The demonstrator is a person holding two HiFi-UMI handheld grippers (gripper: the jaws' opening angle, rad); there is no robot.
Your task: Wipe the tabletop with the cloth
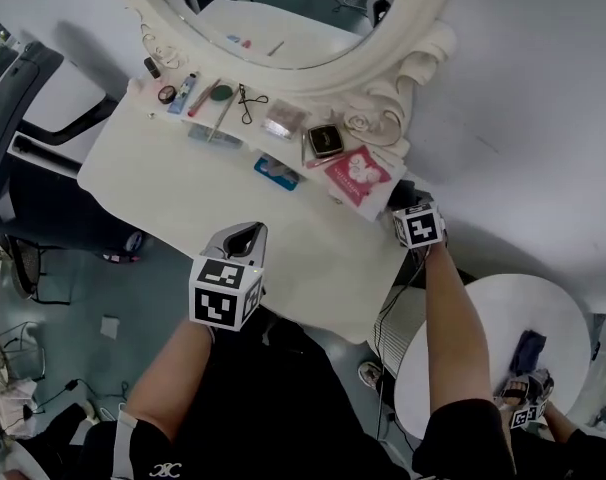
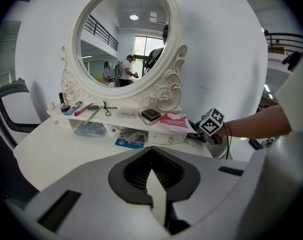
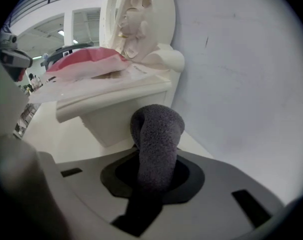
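Cloth [image 3: 157, 134] between jaws of right hand-held gripper [image 3: 152, 180]

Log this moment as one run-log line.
left gripper: shut, empty | right gripper: shut on cloth, beside shelf end | tabletop: wipe contact unclear

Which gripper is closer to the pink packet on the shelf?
Right. The right gripper is just beside the pink packet; the left gripper hangs back near the table front edge.
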